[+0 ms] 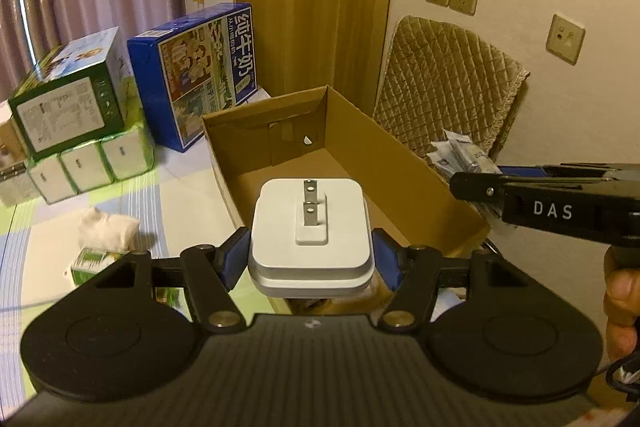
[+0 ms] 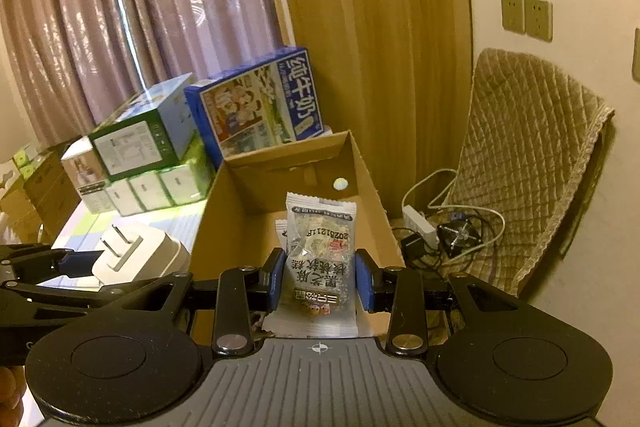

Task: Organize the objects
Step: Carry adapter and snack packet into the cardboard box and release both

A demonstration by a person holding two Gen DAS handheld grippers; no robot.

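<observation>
Both tongs loaded over open brown cardboard box (image 1: 372, 151).
Left gripper (image 1: 310, 259) clamps white square plug charger (image 1: 310, 227); right gripper (image 2: 320, 277) marked "DAS" pinches clear snack packet (image 2: 320, 259) stamped "2025121"; blue "纯牛奶" milk carton (image 1: 200, 75) behind.

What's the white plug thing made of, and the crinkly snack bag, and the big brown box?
White charger: likely hard plastic, smooth matte shell, with shiny metal prongs. Snack packet: thin glossy plastic film, partly see-through, crimped ends. Open box: brown cardboard, dull, with folded flaps.

Left tool (image 1: 311, 259), right tool (image 2: 320, 281): black linkages, blue pads, silver rivets, ribbed grey housing, "DAS" lettering.
</observation>
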